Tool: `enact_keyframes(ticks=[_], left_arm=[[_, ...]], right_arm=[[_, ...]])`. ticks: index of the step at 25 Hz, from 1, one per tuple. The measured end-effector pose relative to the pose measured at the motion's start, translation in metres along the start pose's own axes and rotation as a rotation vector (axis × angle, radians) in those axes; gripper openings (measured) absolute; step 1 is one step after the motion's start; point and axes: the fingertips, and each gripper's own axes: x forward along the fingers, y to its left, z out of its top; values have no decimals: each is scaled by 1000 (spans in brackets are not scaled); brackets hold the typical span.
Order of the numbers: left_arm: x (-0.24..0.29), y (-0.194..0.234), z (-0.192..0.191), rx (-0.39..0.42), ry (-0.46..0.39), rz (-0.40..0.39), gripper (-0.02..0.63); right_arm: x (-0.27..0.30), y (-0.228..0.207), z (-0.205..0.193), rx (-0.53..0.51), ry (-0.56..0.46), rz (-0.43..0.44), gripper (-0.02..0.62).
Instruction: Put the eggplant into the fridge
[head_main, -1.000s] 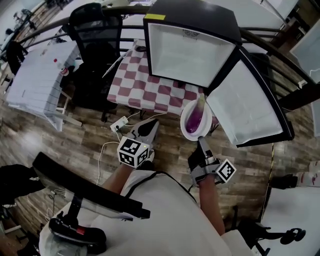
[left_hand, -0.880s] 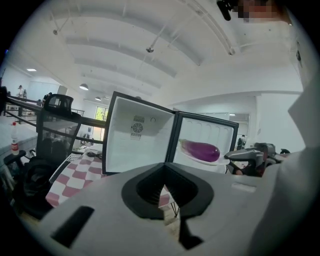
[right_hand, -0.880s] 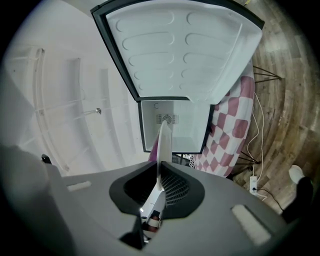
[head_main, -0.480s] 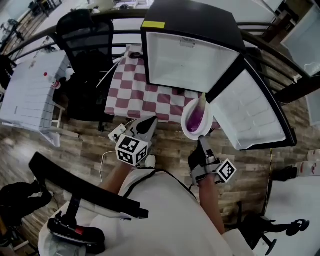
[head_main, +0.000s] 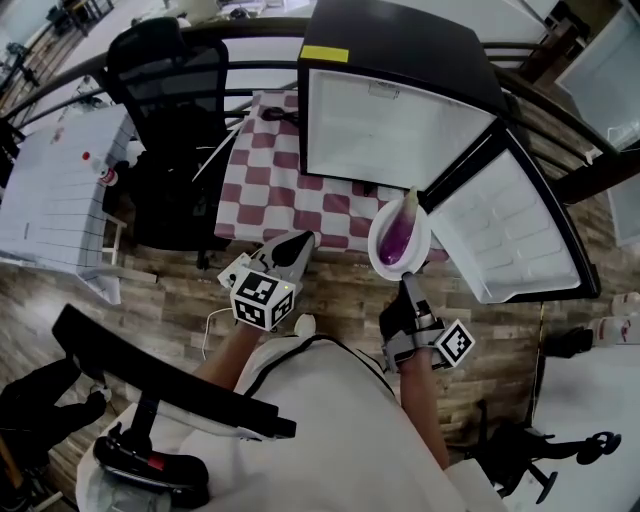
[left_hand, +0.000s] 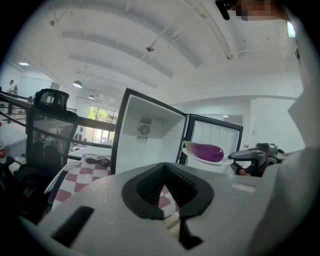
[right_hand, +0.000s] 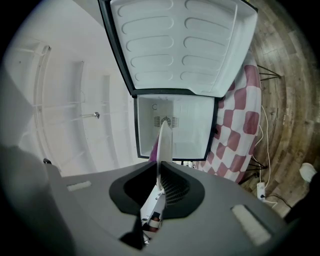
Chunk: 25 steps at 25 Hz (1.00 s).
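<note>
Gripping the rim of a white plate (head_main: 380, 240), the right hand-held gripper (head_main: 405, 283) is clamped tight on it. The eggplant (head_main: 400, 236) lies on that plate, just in front of the open fridge (head_main: 395, 130), whose door (head_main: 505, 225) stands wide to the right. The left hand-held gripper (head_main: 291, 252) has its jaws together, holding nothing.

Yellow label (head_main: 325, 53) on fridge (head_main: 400, 40) top: nothing legible.
Marker cubes (head_main: 262, 298): black-and-white patterns, no letters or numbers.
</note>
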Motion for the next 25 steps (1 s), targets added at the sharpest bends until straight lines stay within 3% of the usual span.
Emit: enact_keyframes(ticks=[11,25], left_arm=[[-1,24,3,-11,-1,3,0],[27,46,3,-35,17,74,0]], right_arm=[[21,-4,-10,9,-7,-9,32],[64,-17,19,22,59,-19,32]])
